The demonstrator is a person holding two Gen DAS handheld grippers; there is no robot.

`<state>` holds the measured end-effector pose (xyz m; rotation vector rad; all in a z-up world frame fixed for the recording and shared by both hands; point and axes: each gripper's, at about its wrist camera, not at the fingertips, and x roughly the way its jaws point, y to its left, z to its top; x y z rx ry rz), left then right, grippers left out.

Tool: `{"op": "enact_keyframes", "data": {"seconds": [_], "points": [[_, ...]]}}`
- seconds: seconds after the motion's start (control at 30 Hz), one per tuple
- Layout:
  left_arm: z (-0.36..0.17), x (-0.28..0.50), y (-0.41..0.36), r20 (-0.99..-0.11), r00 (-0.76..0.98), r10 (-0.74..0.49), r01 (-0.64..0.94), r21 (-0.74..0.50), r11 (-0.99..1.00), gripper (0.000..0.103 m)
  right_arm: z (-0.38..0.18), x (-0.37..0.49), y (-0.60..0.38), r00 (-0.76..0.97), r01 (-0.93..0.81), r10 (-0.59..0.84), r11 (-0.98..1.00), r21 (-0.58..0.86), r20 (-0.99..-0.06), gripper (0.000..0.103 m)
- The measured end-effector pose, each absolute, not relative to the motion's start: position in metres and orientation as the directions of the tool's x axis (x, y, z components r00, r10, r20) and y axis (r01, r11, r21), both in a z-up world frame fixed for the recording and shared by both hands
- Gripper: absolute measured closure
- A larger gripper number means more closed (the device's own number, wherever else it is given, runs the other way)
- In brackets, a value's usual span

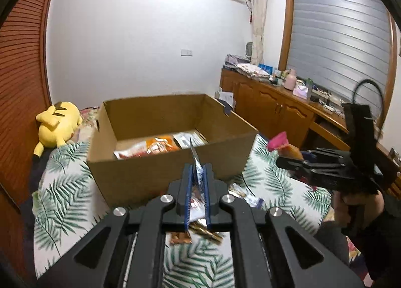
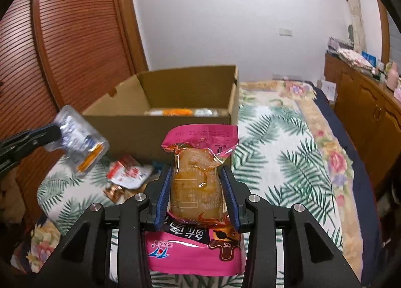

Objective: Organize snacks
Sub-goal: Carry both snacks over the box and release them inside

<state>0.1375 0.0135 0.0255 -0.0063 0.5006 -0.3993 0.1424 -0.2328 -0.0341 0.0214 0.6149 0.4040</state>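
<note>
An open cardboard box [image 1: 150, 162] stands on the bed with several snack packets [image 1: 155, 147] inside; it also shows in the right wrist view [image 2: 160, 122]. My left gripper [image 1: 196, 170] is shut on a thin silver-blue snack packet [image 1: 196, 162], held edge-on just before the box's near wall; the packet shows flat in the right wrist view [image 2: 77, 140]. My right gripper [image 2: 196, 177] is shut on a pink-and-clear snack bag [image 2: 198, 170], held upright above the bed short of the box. It shows at the right of the left wrist view [image 1: 295, 162].
Loose snack packets [image 2: 127, 175] lie on the leaf-print bedspread [image 2: 288, 150] in front of the box. A yellow Pikachu plush [image 1: 57, 122] lies left of the box. A wooden cabinet [image 1: 275, 102] with clutter runs along the right. A louvred wardrobe [image 2: 75, 37] is at the left.
</note>
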Motion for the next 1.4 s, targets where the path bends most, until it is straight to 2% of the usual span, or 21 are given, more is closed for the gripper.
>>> {"op": "enact_keyframes", "data": {"seconds": [0.6, 0.9, 1.4], "points": [[0.063, 0.207, 0.040, -0.367, 0.863, -0.347, 0.343, -0.078, 0.936, 0.098, 0.006, 0.180, -0.199, 0.753, -0.437, 0.418, 0.895, 0.089, -0.507, 0.064], [0.056, 0.246, 0.040, -0.388, 0.859, -0.333, 0.334, -0.068, 0.940, 0.098, 0.015, 0.211, -0.184, 0.753, -0.457, 0.429, 0.887, 0.072, -0.499, 0.064], [0.025, 0.285, 0.034, -0.471, 0.828, -0.305, 0.308, -0.073, 0.949, 0.098, 0.007, 0.261, -0.159, 0.723, -0.487, 0.449, 0.870, 0.074, -0.524, 0.064]]}}
